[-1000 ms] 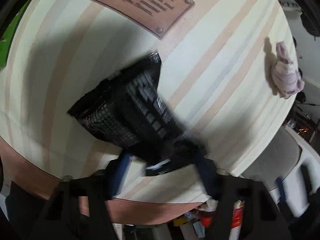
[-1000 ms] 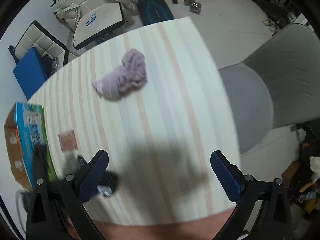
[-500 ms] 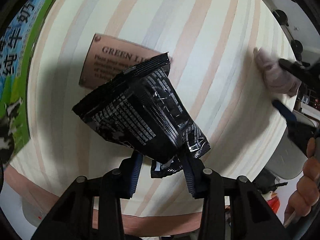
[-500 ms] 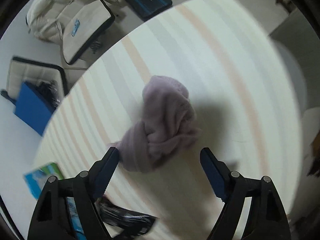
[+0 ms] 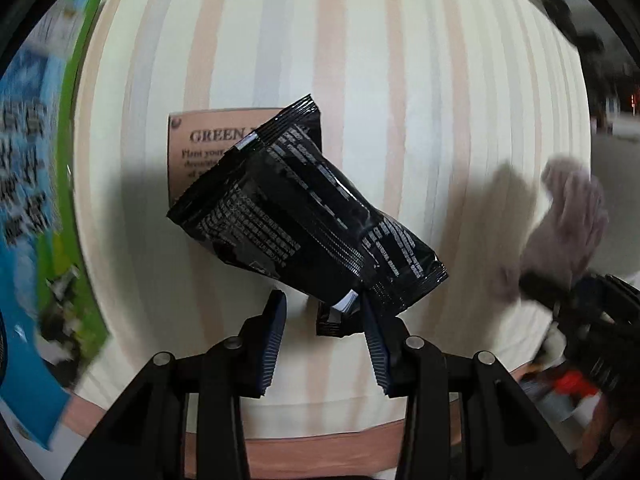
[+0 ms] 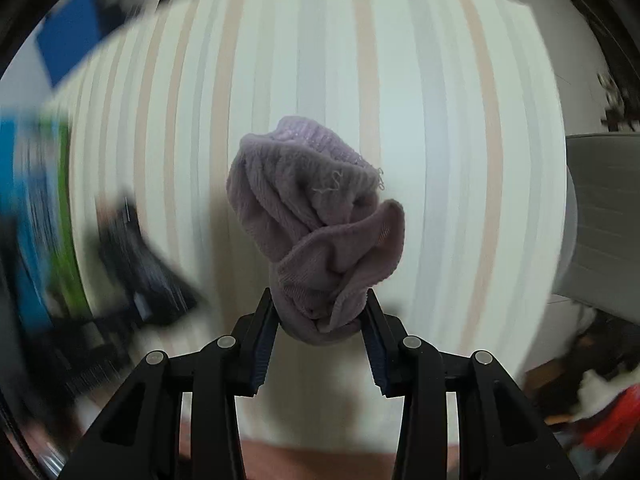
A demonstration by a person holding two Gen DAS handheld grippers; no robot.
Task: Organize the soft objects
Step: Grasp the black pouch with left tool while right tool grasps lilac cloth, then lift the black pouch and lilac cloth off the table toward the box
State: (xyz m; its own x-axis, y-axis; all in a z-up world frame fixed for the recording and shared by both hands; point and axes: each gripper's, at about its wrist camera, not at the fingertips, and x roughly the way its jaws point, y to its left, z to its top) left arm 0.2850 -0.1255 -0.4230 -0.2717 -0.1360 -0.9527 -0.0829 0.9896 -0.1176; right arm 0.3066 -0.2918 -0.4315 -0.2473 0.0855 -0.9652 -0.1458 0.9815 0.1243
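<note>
Now our left tool (image 5: pixel 322 312) grips a shiny black plastic snack bag (image 5: pixel 304 216) over the striped counter (image 5: pixel 400 80). Our right tool (image 6: pixel 320 312) has just been closing and squeezes a soft purple cloth (image 6: pixel 320 216).

A lived-in home room: striped tablecloth (image 6: pixel 440 160), grey upholstered chair (image 6: pixel 604 216), floor clutter (image 6: pixel 600 396) beside the table.

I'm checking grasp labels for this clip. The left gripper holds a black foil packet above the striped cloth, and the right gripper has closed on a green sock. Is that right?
Nearly. The sock is pale purple, not green, as the right wrist view shows: the right gripper, whose jaws have just been closing, pinches its lower end. The left gripper does hold the black foil packet above the striped cloth.
</note>
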